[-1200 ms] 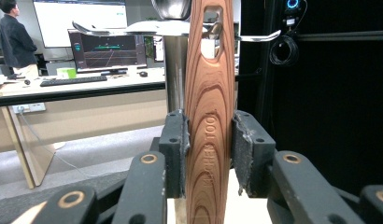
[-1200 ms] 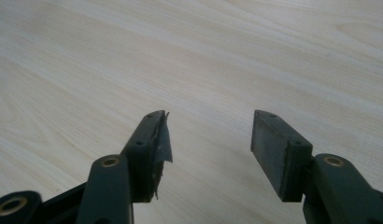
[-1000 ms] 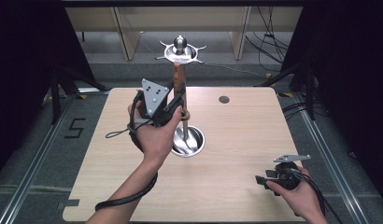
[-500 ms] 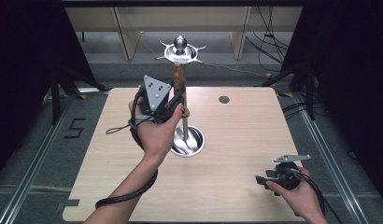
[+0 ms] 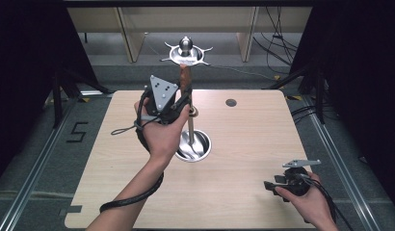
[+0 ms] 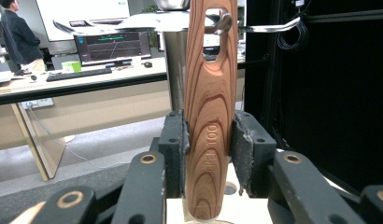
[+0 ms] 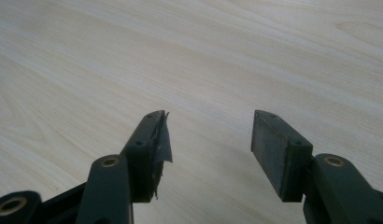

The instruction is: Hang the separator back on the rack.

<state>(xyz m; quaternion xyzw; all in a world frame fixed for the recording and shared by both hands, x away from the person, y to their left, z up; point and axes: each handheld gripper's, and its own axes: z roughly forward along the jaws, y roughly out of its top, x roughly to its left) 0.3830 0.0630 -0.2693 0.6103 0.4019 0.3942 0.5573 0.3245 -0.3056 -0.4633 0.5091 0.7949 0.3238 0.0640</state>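
Note:
A metal stand rises from the table's middle, with a slim pole point(image 5: 190, 127), a round base dish point(image 5: 201, 142) and a hooked top disc point(image 5: 186, 54). A wooden utensil handle point(image 5: 186, 77) hangs upright beside the pole. In the left gripper view a hook point(image 6: 223, 21) passes through the hole at the top of this wooden handle point(image 6: 210, 93). My left gripper point(image 5: 183, 98) point(image 6: 209, 140) is held high, shut on the handle's lower part, with both pads against its sides. My right gripper point(image 5: 270, 185) point(image 7: 208, 135) rests low near the table's front right, open, with bare tabletop between its jaws.
The light wooden table point(image 5: 253, 139) has a small dark round hole point(image 5: 230, 102) at its back right. Wooden shelving stands beyond the far edge. In the left gripper view a desk with a monitor point(image 6: 112, 46) and a person point(image 6: 17, 32) stand far off.

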